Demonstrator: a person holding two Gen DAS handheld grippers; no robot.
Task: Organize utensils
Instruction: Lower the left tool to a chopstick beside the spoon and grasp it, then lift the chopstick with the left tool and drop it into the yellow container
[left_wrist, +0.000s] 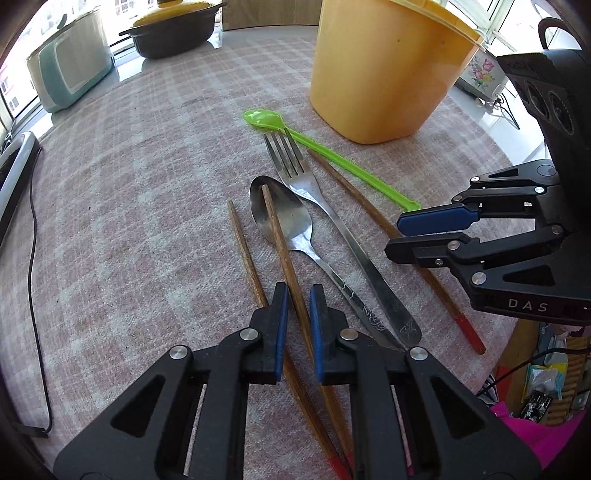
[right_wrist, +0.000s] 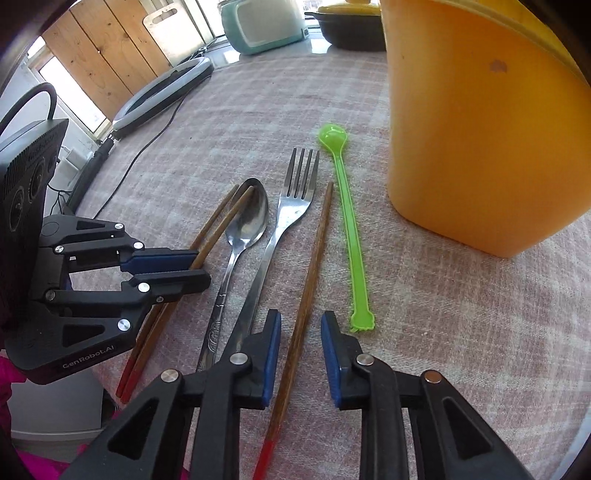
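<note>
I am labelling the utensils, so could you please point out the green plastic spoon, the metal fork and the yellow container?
green plastic spoon (right_wrist: 351, 236), right wrist view, mid handle.
metal fork (right_wrist: 295, 206), right wrist view, base of tines.
yellow container (left_wrist: 384, 74), left wrist view, side wall.

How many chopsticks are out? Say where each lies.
3 chopsticks: one in the left gripper, across the metal spoon; one just left of it; one inside the open right gripper.

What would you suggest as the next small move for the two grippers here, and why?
Probably close fully, then lift. The left gripper straddles one chopstick lying across the metal spoon; the right gripper straddles the single chopstick beside the fork, with gaps still visible at its pads. The yellow container stands close behind.
</note>
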